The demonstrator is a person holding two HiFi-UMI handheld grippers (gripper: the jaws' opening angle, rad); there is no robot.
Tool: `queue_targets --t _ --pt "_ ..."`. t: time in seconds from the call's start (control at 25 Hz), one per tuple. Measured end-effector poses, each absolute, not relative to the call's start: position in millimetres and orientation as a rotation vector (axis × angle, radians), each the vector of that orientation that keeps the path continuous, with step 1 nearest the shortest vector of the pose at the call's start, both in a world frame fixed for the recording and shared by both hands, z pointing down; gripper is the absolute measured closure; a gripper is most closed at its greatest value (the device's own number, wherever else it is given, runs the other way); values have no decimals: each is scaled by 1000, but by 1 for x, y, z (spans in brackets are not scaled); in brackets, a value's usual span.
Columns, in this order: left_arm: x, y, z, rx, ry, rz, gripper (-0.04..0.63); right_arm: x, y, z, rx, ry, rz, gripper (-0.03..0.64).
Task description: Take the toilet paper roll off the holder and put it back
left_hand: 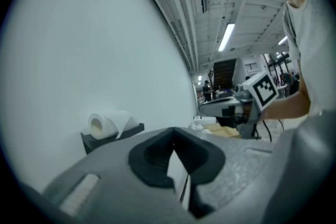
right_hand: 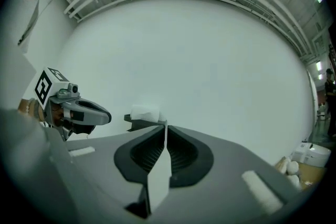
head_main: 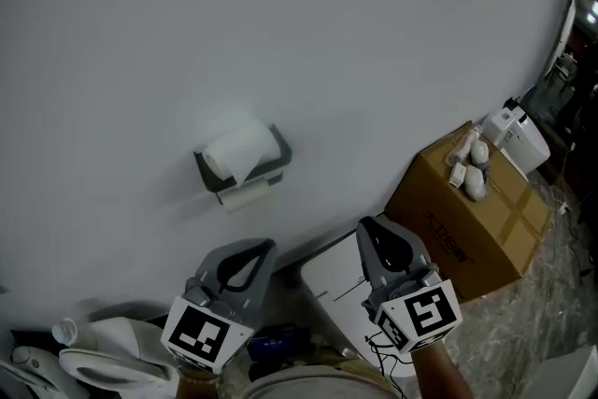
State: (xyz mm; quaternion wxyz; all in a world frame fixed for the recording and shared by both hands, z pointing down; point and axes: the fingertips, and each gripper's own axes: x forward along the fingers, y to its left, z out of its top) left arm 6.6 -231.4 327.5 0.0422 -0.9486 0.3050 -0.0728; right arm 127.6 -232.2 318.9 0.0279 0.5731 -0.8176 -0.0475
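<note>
Left gripper point(left_hand: 174, 132) – jaws fully together, nothing between them, touching nothing. Right gripper point(right_hand: 165, 128) same: pads closed tip to tip, empty. Both point toward the white wall point(head_main: 187, 33), lower in the head view than the toilet paper roll point(head_main: 239, 149) and well apart from it. The roll sits in its dark holder point(head_main: 271, 168) on the wall, with a loose sheet point(head_main: 245, 195) hanging under the front edge. Hard to read – how the roll is seated; in the right gripper view the holder is partly behind the jaw tips. Hands cut off at the head view's bottom edge. Dim clutter point(head_main: 84, 355) bottom left, can't identify. Cardboard box point(head_main: 467, 220) at right.
</note>
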Motion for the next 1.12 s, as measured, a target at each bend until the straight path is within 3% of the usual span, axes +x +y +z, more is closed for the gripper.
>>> queue_targets --t 1.12 --pt "24 -232 344 -2940 817 -180 601 136 -229 335 1799 -2516 -71 606"
